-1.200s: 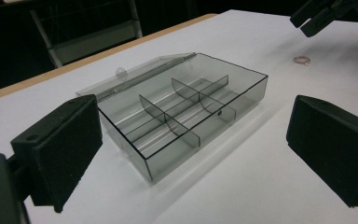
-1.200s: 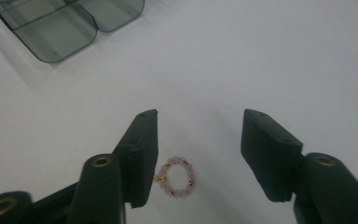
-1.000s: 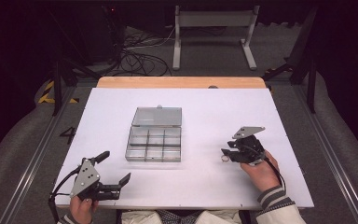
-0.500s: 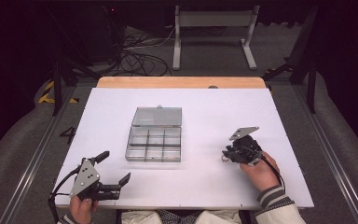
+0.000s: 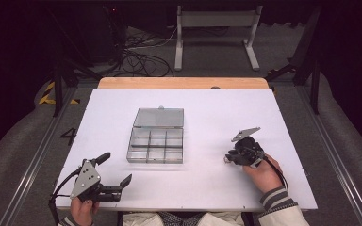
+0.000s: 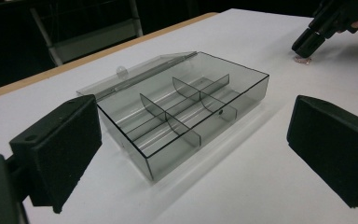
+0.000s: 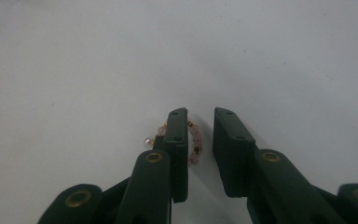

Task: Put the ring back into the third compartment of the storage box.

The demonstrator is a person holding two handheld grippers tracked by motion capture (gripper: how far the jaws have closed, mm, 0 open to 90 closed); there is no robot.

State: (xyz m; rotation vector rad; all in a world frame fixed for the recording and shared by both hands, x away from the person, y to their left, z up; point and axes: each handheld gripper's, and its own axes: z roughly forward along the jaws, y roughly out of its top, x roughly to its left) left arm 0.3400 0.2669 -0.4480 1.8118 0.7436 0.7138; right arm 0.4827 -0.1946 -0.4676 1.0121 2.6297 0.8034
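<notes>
Here, on the white table [image 5: 207,117], toward its right edge and near the front: a small bead bracelet [image 7: 195,140], pink with gold spacers, lying flat under the right gripper [image 7: 199,140]. Jaws narrow and just closing, left pad resting over the loop, gap not yet shut on it. Light, limp, probably slippery and easy to snap; best pinched across one side of the strand, gently. Left gripper [image 5: 114,168] wide, holding nothing, near the front left corner. Open clear box [image 5: 156,137] mid-table.
</notes>
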